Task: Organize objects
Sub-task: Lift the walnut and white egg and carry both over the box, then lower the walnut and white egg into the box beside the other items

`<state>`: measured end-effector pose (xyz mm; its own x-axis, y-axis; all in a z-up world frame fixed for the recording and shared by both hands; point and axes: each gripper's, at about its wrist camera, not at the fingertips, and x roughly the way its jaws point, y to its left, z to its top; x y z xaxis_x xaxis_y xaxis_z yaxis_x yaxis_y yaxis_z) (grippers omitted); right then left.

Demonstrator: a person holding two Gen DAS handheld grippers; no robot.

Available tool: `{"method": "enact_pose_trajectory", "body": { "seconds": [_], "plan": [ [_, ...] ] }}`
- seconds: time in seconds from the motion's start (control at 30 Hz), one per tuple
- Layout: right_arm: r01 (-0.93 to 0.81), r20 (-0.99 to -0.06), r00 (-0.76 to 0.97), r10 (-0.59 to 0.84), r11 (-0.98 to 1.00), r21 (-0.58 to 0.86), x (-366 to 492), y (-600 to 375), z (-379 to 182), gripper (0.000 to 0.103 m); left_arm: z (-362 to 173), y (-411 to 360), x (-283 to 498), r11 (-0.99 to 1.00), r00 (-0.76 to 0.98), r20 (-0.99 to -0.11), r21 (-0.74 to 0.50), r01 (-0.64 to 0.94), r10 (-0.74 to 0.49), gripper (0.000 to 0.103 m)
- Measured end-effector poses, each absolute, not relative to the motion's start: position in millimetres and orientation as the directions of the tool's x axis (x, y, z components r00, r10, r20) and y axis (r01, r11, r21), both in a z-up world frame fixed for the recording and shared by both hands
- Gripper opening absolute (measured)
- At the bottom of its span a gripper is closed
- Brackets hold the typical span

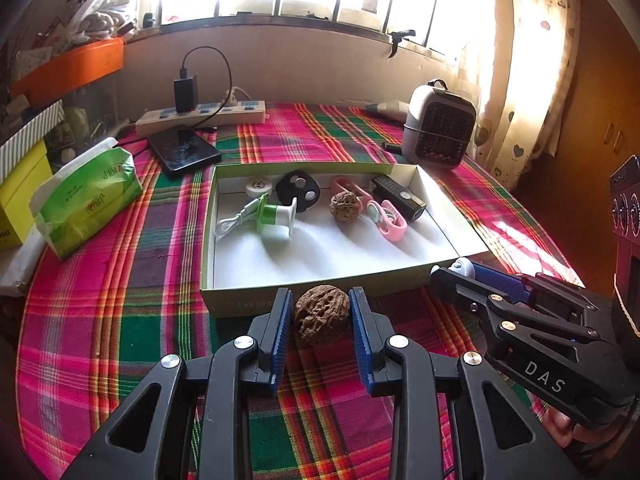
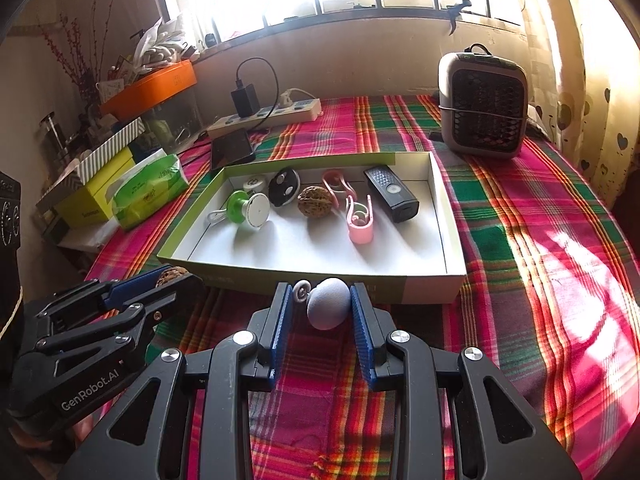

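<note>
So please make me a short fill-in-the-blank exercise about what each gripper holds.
1. The left gripper holds a ____.
2. The right gripper holds a small pale ____-shaped object.
3. A second walnut lies inside the ____.
Missing words: walnut; egg; box

The left gripper points steeply down over the near edge of the plaid-covered table, its blue pads closed on a walnut. The right gripper, just beside it and angled alike, clamps a pale egg-shaped object. Fingertips of a hand show beneath the right gripper.
</note>
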<state>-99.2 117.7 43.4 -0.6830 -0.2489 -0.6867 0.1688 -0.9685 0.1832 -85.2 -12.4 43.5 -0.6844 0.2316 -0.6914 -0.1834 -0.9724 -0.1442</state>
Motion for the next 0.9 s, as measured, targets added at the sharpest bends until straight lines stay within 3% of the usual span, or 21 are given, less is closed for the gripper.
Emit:
{"method": "enact_pose_trajectory", "body": {
  "seconds": [0.9],
  "plan": [
    [0.125,-0.716,-0.673,-0.186,-0.982,0.138,-158,143,41,0.031,40,6,-157,-0.969,-0.644,-0.726,-0.138,-0.208,0.241,0.027]
  ]
}}
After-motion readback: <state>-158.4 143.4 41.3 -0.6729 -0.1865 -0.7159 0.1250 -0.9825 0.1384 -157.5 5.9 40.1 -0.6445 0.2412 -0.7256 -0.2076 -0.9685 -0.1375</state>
